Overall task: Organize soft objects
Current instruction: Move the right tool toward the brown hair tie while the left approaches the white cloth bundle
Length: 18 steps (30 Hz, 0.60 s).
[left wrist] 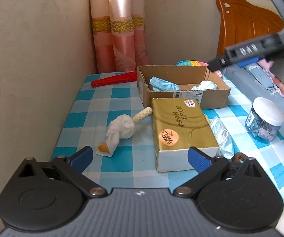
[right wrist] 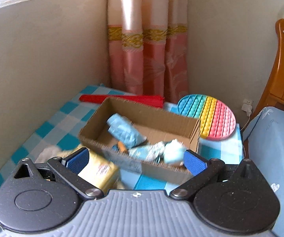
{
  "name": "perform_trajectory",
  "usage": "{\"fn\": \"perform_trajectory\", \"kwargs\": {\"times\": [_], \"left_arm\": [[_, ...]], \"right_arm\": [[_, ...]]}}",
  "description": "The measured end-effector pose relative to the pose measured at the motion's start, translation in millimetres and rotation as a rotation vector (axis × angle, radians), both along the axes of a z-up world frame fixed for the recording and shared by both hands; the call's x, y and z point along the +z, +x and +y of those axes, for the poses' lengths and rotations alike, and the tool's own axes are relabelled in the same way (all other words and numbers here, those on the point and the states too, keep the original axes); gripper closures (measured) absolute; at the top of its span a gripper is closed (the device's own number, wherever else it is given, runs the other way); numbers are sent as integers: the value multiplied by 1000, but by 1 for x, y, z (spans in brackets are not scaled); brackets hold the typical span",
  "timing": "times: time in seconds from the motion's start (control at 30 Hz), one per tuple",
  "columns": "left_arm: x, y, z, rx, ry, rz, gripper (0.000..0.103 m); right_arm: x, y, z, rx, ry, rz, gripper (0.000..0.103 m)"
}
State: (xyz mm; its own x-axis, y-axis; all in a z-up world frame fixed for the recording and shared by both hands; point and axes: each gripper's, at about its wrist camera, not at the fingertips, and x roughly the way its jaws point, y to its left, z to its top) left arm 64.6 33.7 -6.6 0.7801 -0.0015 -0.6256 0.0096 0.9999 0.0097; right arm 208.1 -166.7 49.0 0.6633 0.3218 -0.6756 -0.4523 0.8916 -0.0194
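Both claws wide open, empty — white cloth bundle [left wrist: 120,131] lies on the worktop just ahead of left claw [left wrist: 141,159], long axis diagonal, while right claw [right wrist: 136,161] hovers over cardboard box [right wrist: 142,136] — left nearer.

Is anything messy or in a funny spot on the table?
Yes. A white face mask lies crumpled on the checked cloth, half tucked under the gold tissue pack, while blue masks already sit in the cardboard box.

masks [left wrist: 162,84] in box [left wrist: 211,96] — behind packet [left wrist: 181,130]
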Motion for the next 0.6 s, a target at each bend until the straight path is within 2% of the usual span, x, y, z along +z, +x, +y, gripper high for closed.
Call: {"fn": "perform_trajectory", "kwargs": {"times": [0.3, 0.6], "left_arm": [[-6, -7, 13, 38, -7, 9, 1], [-23, -3, 26, 50, -31, 51, 1]], "right_arm": [[-29, -59, -13, 10, -58, -6, 0], [-86, -95, -18, 13, -138, 83, 0]]}}
